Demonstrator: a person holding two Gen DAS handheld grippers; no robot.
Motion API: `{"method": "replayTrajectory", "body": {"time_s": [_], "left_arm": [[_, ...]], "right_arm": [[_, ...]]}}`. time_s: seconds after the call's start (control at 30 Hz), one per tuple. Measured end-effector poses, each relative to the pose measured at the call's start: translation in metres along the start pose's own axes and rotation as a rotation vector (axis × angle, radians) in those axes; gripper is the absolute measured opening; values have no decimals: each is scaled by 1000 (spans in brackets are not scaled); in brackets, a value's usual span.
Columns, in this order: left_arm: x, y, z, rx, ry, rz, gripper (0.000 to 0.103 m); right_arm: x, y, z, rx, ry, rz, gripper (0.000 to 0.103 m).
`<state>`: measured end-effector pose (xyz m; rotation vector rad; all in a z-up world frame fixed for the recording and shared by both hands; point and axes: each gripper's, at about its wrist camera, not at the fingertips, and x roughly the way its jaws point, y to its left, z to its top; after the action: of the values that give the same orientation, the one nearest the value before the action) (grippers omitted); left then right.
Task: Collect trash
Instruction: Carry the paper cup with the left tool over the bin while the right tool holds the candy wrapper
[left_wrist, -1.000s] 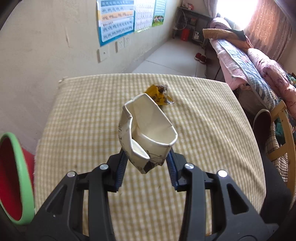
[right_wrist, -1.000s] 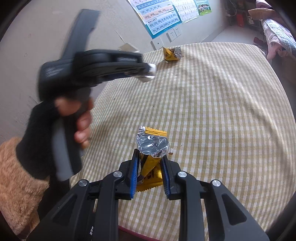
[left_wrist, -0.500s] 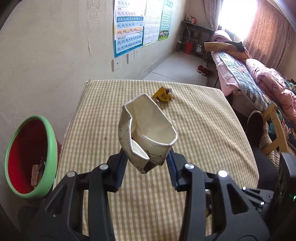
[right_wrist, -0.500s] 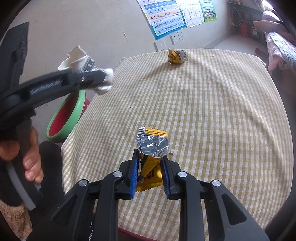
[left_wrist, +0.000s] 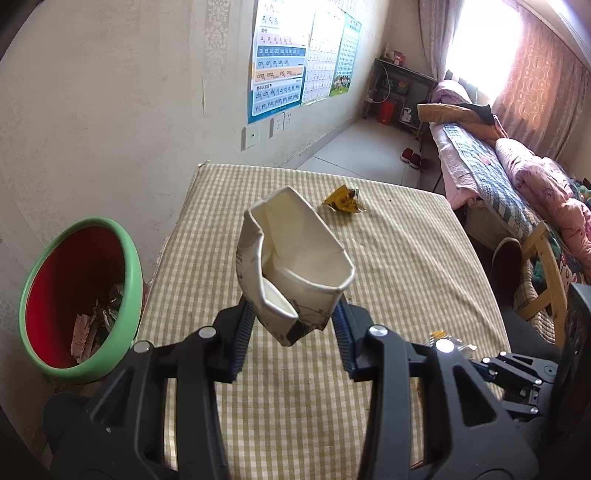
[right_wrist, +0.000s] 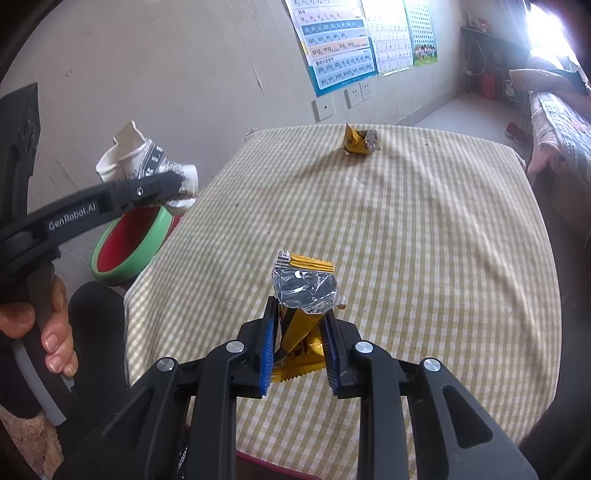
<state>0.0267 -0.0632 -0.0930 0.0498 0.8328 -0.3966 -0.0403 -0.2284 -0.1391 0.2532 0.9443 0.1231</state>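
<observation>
Your left gripper (left_wrist: 291, 325) is clamped on the crushed paper cup (left_wrist: 291, 266), its open mouth tipped up and away from you, its long axis running out along the fingers. The red bin with the green rim (left_wrist: 79, 295) lies to the left of that cup and lower, just off the left edge of the table (left_wrist: 406, 266). In the right wrist view the cup (right_wrist: 147, 166) hangs past the table's left edge, close above the bin's far rim (right_wrist: 133, 243), so I judge the drop needs little more leftward travel. This hand is clearly the nearer one to the bin. Your right gripper (right_wrist: 299, 332) pinches a gold and silver snack wrapper (right_wrist: 303, 295), standing upright between the pads over the near middle of the table. A second gold wrapper (right_wrist: 358, 142) lies at the far end, untouched. The table wears a beige checked cloth. Behind it are a plain wall with posters (left_wrist: 280, 74), and a bed (left_wrist: 509, 177) at far right.
</observation>
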Motion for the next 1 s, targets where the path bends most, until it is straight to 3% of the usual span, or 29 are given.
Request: {"method": "replayTrajectory", "body": {"time_s": [0.5, 0.77, 1.0], "left_arm": [[-11, 32, -5, -71, -27, 7, 38], [-32, 68, -7, -104, -61, 83, 39], [-55, 131, -14, -212, -95, 187, 39]], "right_arm": [[-1, 28, 40, -22, -25, 35, 24], [11, 72, 58, -100, -30, 109, 24], [49, 124, 78, -163, 19, 218, 24]]}}
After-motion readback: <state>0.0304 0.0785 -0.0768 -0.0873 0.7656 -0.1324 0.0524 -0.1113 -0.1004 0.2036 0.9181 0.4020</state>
